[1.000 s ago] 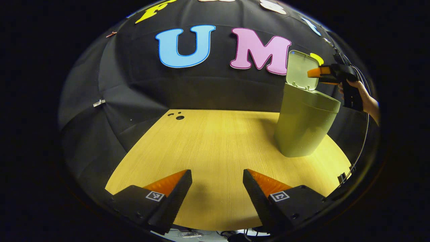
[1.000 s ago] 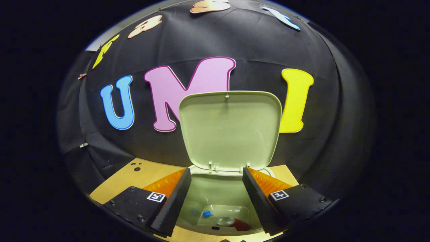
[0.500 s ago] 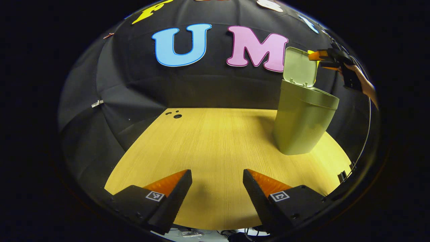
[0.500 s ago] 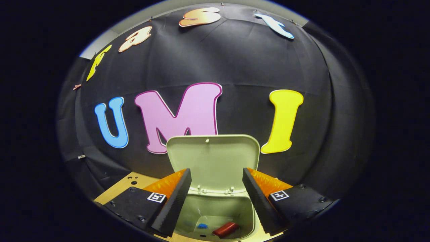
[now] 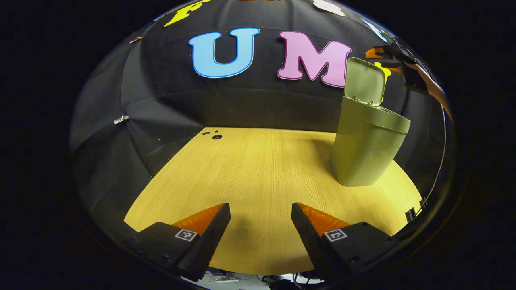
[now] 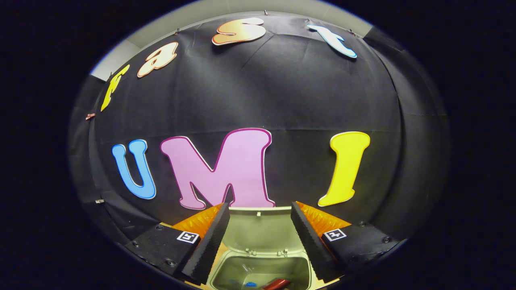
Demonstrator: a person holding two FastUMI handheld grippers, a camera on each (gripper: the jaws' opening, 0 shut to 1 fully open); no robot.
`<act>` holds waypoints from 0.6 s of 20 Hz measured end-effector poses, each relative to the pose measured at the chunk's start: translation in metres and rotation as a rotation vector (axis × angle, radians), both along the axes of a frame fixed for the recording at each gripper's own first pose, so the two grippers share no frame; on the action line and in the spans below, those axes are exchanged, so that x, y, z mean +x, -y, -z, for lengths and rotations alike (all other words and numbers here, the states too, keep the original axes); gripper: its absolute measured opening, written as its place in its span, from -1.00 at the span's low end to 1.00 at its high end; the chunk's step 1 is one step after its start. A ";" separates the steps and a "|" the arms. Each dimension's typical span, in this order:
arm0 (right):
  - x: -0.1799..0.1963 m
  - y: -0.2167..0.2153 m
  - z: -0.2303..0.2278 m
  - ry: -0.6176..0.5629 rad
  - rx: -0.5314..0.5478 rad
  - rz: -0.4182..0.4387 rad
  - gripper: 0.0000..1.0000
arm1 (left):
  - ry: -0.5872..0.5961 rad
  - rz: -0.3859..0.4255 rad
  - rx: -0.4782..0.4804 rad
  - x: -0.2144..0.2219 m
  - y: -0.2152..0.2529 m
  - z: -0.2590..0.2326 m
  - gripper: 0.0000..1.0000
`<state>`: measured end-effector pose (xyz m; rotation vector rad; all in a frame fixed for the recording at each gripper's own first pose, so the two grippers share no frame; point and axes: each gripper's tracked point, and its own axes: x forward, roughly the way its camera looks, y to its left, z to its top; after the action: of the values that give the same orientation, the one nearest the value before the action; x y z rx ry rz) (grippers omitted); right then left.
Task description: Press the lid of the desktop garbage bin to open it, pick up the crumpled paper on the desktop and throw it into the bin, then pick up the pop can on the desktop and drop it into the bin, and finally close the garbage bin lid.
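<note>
Now we held the right gripper [image 6: 260,241] empty above the bin [image 5: 367,149]; shutting its lid [image 5: 365,82] seemed next

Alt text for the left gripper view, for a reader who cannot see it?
A green bin stands on a wooden table, its lid raised. The right gripper hovers above the lid; the left gripper waits low, jaws open.

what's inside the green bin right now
In the right gripper view, the open bin holds a red object that may be the can, and something blue on the bottom. The crumpled paper cannot be made out; the gripper's fingers and the rim cover the rest.
</note>
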<state>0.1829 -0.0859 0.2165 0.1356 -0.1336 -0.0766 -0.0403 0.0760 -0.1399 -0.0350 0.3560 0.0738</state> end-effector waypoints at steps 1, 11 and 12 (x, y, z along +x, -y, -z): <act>0.004 0.000 -0.007 0.015 0.016 0.000 0.91 | -0.003 -0.005 0.004 -0.002 -0.001 0.001 0.96; 0.054 0.010 0.001 0.008 0.029 -0.004 0.94 | -0.024 -0.115 -0.003 -0.015 0.002 0.008 0.96; 0.056 0.009 0.004 0.004 0.015 -0.007 0.93 | -0.031 -0.130 0.000 -0.016 0.004 0.010 0.96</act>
<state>0.2389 -0.0953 0.2126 0.1510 -0.1365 -0.0704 -0.0563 0.0719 -0.1497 -0.0572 0.3842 0.2028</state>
